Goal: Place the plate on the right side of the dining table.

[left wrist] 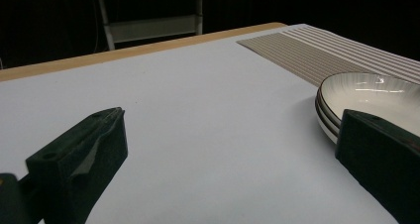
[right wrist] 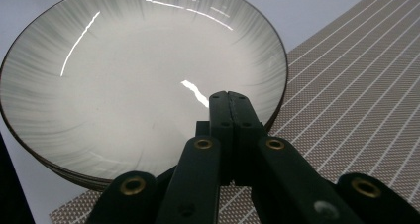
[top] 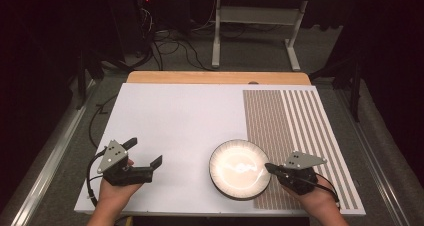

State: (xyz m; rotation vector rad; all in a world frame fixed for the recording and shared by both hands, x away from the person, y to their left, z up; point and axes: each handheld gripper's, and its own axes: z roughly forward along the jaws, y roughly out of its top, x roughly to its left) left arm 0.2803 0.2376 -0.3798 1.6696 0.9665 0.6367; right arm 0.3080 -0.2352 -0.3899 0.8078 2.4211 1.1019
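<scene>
White table cover (top: 175, 116) lies bare between the grippers. Bowl (top: 239, 168) sits near the front edge, overlapping the striped mat (top: 295, 136). Right gripper (top: 269, 167), jaws together, tips over the bowl's rim. Left gripper (top: 145, 153) stands apart, jaws wide, gripping nothing.

High view: we looked down over table (top: 175, 116) | gripper views: low, close | shared: plate (top: 239, 169).

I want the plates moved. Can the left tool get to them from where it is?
Probably yes. The left tool is open, and bare white table lies between it and the plates. The right tool is shut at their far rim.
</scene>
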